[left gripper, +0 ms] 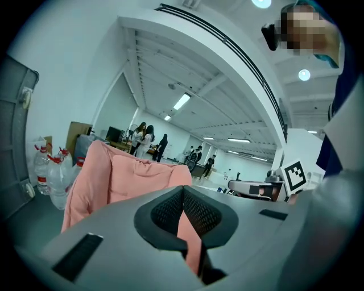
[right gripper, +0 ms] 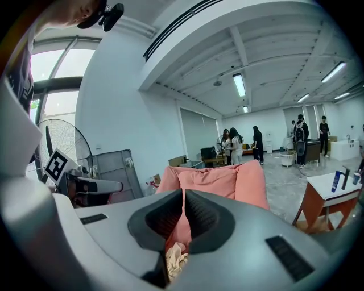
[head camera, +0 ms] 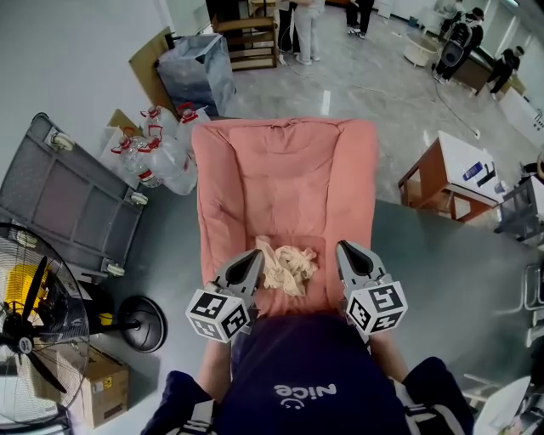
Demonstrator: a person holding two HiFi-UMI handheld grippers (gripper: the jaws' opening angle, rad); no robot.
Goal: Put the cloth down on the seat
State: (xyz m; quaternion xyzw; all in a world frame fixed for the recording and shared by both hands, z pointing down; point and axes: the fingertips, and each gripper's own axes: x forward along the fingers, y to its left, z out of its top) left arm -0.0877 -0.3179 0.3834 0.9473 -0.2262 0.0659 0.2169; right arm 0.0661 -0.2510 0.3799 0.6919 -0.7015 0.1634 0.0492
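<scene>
A crumpled beige cloth (head camera: 287, 265) lies on the front of the seat of a pink armchair (head camera: 280, 183). My left gripper (head camera: 254, 255) hovers just left of the cloth and my right gripper (head camera: 344, 248) just right of it, both apart from it. In the left gripper view the jaws (left gripper: 182, 190) are shut with nothing between them, and the pink chair (left gripper: 125, 176) stands beyond. In the right gripper view the jaws (right gripper: 183, 193) are shut and empty too; the cloth (right gripper: 175, 258) shows below them, in front of the chair (right gripper: 210, 176).
A standing fan (head camera: 34, 327) and a cardboard box (head camera: 102, 386) are at the left, with a grey folded cart (head camera: 64, 200) and several water bottles (head camera: 157, 153) behind them. A small wooden table (head camera: 450, 174) stands at the right. People (head camera: 302, 25) stand far back.
</scene>
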